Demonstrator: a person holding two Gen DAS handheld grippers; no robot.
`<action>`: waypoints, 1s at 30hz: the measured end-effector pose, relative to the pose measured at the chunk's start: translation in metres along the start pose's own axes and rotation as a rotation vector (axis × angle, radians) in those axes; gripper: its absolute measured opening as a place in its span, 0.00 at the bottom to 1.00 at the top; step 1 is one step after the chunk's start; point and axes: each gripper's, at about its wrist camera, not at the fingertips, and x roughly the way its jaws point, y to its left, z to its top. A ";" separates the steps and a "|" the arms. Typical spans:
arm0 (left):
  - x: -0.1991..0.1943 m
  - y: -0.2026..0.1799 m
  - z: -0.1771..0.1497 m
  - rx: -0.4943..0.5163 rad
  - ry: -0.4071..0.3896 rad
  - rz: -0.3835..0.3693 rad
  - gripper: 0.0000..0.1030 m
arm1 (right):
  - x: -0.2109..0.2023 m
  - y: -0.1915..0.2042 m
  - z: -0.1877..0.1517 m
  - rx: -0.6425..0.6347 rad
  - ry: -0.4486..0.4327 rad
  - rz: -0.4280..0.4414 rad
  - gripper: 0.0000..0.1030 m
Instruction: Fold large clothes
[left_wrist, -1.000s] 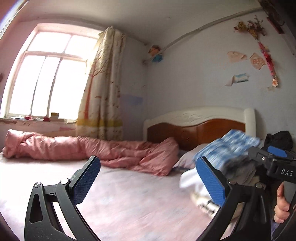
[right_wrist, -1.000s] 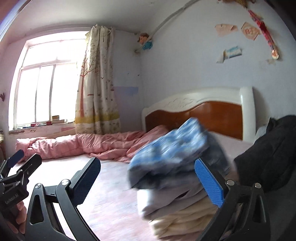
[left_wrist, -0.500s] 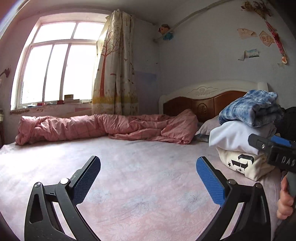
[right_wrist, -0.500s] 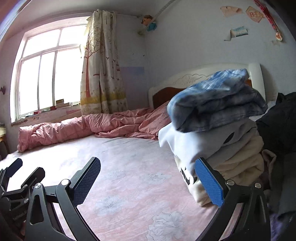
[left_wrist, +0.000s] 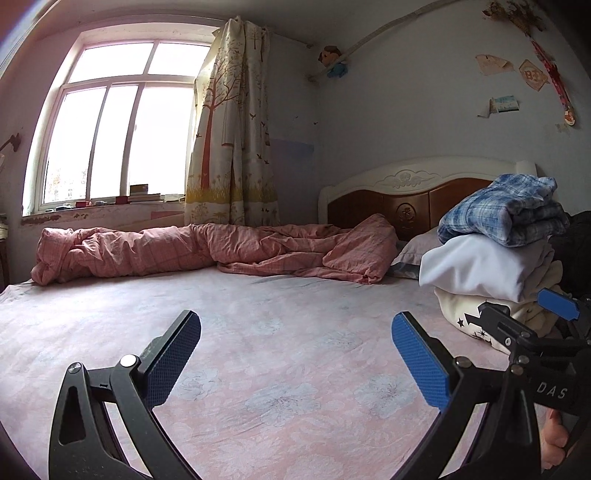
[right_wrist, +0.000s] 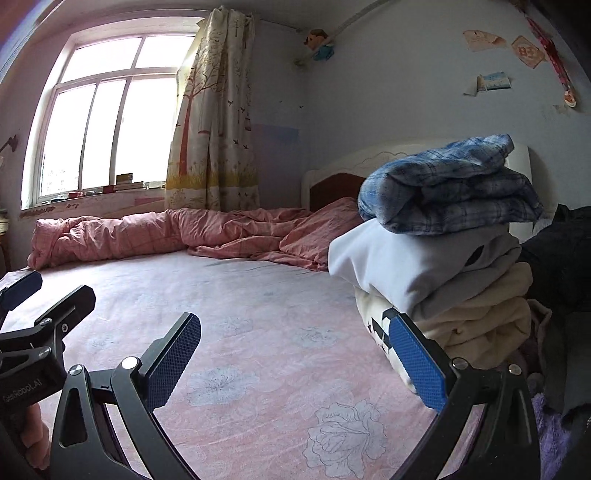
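Observation:
A stack of folded clothes stands on the right of the bed: a blue plaid garment (left_wrist: 506, 210) (right_wrist: 450, 188) on top, a white one (left_wrist: 480, 266) (right_wrist: 413, 266) under it, a cream one (left_wrist: 480, 321) (right_wrist: 480, 325) with black stars at the bottom. My left gripper (left_wrist: 295, 358) hangs open over the pink flowered sheet (left_wrist: 258, 332), left of the stack, holding nothing. My right gripper (right_wrist: 293, 358) is open too, its right finger just in front of the cream garment. Each gripper shows at the edge of the other's view.
A rumpled pink quilt (left_wrist: 207, 247) (right_wrist: 177, 232) lies along the far side of the bed under the window (left_wrist: 110, 129). The wooden headboard (left_wrist: 399, 199) stands behind the stack. Dark clothing (right_wrist: 561, 258) is heaped right of the stack. A curtain (left_wrist: 232, 140) hangs beside the window.
Both grippers have drawn back and lowered from the stack. The blue plaid garment, blurred and close to the fingers a second ago, now rests still on top of the pile.

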 end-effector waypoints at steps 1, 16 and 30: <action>0.001 -0.001 -0.001 0.007 0.008 -0.004 1.00 | -0.001 -0.002 0.000 0.004 -0.001 -0.005 1.00; -0.006 -0.013 -0.003 0.059 -0.020 -0.003 1.00 | -0.004 0.005 0.000 -0.031 -0.004 -0.015 1.00; -0.006 -0.009 -0.004 0.038 -0.022 0.001 1.00 | -0.006 -0.003 0.000 -0.002 0.002 -0.051 1.00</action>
